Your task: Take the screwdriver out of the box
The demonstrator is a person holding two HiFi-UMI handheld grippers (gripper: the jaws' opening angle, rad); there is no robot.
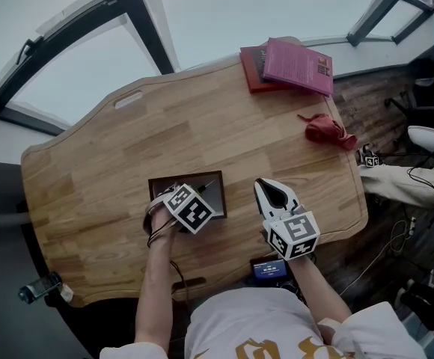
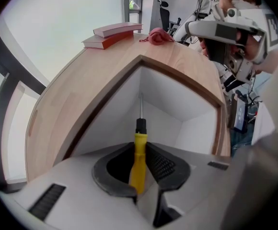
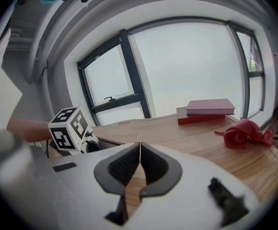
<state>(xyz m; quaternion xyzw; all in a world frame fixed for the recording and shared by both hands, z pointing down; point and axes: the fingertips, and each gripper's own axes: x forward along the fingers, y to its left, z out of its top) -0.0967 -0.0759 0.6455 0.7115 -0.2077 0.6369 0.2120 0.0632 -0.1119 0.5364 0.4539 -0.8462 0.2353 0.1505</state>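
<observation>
A shallow box with a dark wooden rim and white inside sits on the table near its front edge. My left gripper points straight down into it, its marker cube hiding most of the inside in the head view. In the left gripper view this gripper is shut on the yellow handle of the screwdriver, whose black collar and thin steel shaft reach toward the box's far corner. My right gripper hovers over bare wood just right of the box, and its jaws are shut with nothing in them.
The wooden table has two stacked reddish books at its far right and a crumpled red cloth near the right edge. A small dark device lies at the front edge. Windows run behind the table.
</observation>
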